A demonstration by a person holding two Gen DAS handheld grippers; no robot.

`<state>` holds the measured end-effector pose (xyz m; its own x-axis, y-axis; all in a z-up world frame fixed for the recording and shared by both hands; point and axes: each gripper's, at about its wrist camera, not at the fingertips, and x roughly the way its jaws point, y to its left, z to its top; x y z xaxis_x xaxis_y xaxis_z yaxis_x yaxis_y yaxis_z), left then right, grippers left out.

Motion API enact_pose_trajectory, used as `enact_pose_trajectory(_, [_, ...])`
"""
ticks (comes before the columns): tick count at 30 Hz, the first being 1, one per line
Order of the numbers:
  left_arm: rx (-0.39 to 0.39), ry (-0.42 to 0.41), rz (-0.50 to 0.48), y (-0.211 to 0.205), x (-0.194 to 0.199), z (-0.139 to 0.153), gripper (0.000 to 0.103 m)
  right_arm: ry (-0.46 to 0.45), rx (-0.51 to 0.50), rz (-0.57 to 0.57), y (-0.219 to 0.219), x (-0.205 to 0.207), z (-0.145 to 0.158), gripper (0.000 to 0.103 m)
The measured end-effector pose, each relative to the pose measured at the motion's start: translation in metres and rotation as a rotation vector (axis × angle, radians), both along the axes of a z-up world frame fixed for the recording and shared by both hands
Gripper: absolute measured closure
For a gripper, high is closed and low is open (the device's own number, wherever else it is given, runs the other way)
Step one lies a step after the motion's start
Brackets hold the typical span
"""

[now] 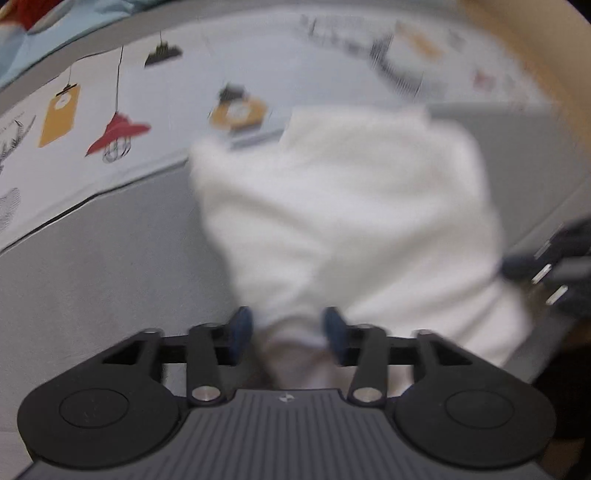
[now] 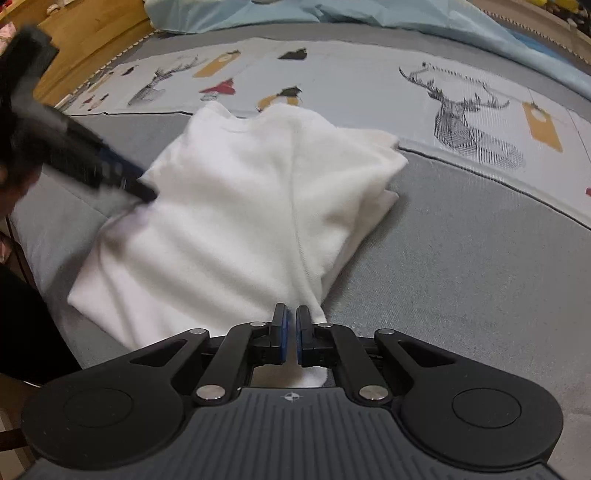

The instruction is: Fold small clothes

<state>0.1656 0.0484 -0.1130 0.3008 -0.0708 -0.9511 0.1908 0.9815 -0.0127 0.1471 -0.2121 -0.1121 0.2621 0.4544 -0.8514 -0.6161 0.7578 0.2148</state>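
Note:
A white garment lies partly folded on the grey mat; it also shows, blurred, in the left wrist view. My right gripper is shut on the garment's near corner, with cloth pinched between the blue pads. My left gripper has its jaws apart around the garment's near edge, with cloth lying between the blue pads. The left gripper also shows in the right wrist view at the garment's left edge. The right gripper shows at the right edge of the left wrist view.
A printed play mat with deer and lamp drawings lies beyond the garment. A light blue blanket lies at the back. Wood flooring shows at the far left.

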Motion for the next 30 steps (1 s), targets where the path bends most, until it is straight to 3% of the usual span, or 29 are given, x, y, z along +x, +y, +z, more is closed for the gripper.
enact_pose_trajectory(5, [-0.088, -0.051, 0.128, 0.021, 0.006, 0.013, 0.037, 0.033, 0.172, -0.133, -0.011, 0.017, 0.016, 0.094])
enact_pose_trajectory(6, [-0.105, -0.069, 0.163, 0.026, 0.007, 0.016, 0.031, 0.012, 0.186, -0.178, -0.013, 0.022, 0.018, 0.077])
enact_pose_trajectory(7, [-0.116, -0.070, 0.193, 0.029, 0.008, 0.015, 0.027, -0.007, 0.180, -0.223, -0.013, 0.025, 0.018, 0.051])
enact_pose_trajectory(9, [-0.150, -0.047, 0.273, 0.040, 0.012, 0.012, 0.021, -0.009, 0.147, -0.308, -0.013, 0.035, 0.012, 0.039])
enact_pose_trajectory(13, [-0.215, 0.016, 0.326, 0.045, 0.022, 0.001, 0.021, 0.100, 0.166, -0.375, -0.009, 0.053, -0.007, 0.041])
enact_pose_trajectory(20, [-0.269, 0.008, 0.328, 0.043, 0.028, -0.015, 0.021, 0.211, 0.198, -0.403, 0.008, 0.062, -0.027, 0.041])
enact_pose_trajectory(22, [-0.281, 0.001, 0.318, 0.042, 0.031, -0.019, 0.024, 0.213, 0.207, -0.398, 0.012, 0.065, -0.028, 0.049])
enact_pose_trajectory(27, [-0.298, -0.039, 0.280, 0.040, 0.037, -0.014, 0.061, 0.185, 0.227, -0.389, 0.015, 0.069, -0.022, 0.068])
enact_pose_trajectory(28, [-0.299, -0.056, 0.281, 0.041, 0.039, -0.010, 0.065, 0.170, 0.244, -0.397, 0.014, 0.070, -0.019, 0.073])
enact_pose_trajectory(30, [-0.296, -0.133, 0.297, 0.046, 0.041, 0.003, 0.076, 0.128, 0.322, -0.431, 0.010, 0.073, -0.008, 0.076])
